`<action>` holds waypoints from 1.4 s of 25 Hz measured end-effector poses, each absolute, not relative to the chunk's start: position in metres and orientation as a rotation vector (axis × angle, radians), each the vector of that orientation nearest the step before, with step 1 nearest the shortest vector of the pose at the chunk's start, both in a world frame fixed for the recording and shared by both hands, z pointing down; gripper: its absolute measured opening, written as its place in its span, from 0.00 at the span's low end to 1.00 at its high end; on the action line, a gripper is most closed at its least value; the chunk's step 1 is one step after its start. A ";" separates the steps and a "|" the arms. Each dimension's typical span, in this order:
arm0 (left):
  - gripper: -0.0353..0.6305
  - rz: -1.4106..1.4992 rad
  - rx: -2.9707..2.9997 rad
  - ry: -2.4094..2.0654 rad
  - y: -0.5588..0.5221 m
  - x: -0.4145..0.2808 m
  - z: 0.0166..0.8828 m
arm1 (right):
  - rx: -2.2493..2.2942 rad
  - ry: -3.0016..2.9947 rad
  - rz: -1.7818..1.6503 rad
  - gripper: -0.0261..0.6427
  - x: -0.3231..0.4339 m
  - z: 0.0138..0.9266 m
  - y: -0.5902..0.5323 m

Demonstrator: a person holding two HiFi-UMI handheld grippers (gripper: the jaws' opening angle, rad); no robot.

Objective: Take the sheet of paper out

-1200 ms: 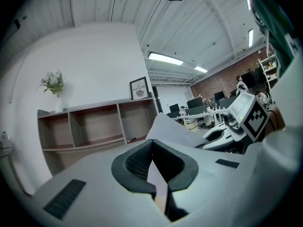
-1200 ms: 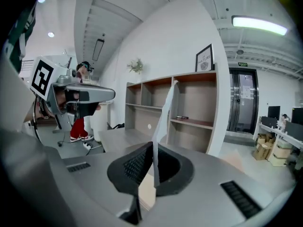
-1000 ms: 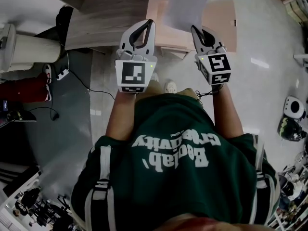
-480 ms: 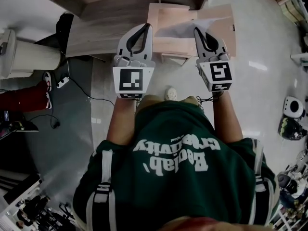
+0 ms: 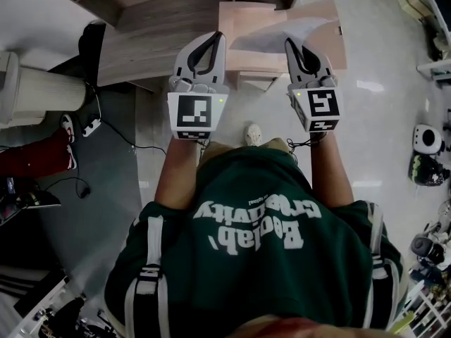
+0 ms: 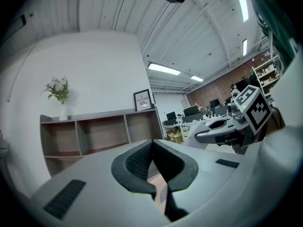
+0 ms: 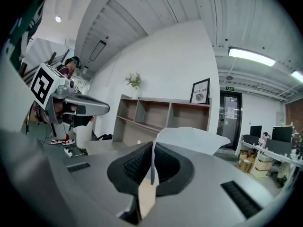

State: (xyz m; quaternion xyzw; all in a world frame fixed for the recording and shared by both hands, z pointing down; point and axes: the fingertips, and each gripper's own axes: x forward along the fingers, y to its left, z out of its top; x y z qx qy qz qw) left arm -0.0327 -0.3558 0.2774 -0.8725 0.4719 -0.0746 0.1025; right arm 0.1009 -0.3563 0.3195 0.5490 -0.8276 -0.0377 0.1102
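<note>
The right gripper (image 7: 152, 149) is pinching the sheet of paper (image 7: 191, 138) between its closed jaws, the sheet curling upward to the right. The left gripper (image 7: 97, 109) is hovering at the left, before a wooden shelf unit (image 7: 161, 115).

- I had the left gripper (image 5: 216, 37) and the right gripper (image 5: 291, 43) side by side ahead of the person's chest, left one on the left.
- Sheet of paper (image 5: 278, 32) sat between the right gripper's jaws and spread from there toward the left gripper, over the low cabinet (image 5: 325, 44).
- Cabinet stood just ahead of both grippers; shelf unit (image 6: 94, 134) stood behind it, running off left.
- On top of the shelf unit: vase (image 6: 62, 111) at the left end, framed picture (image 6: 143, 100) toward the right.
- Cylinder (image 5: 42, 86) stood on the floor, well left of the left gripper; power strip (image 5: 91, 108) lay between them.
- Person's shoe (image 5: 251, 134) was on the floor below, between the grippers.
</note>
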 end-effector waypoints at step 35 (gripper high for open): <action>0.08 -0.139 -2.680 1.250 -0.229 -0.125 0.270 | 1.823 -2.313 -0.167 0.09 0.010 0.292 -0.205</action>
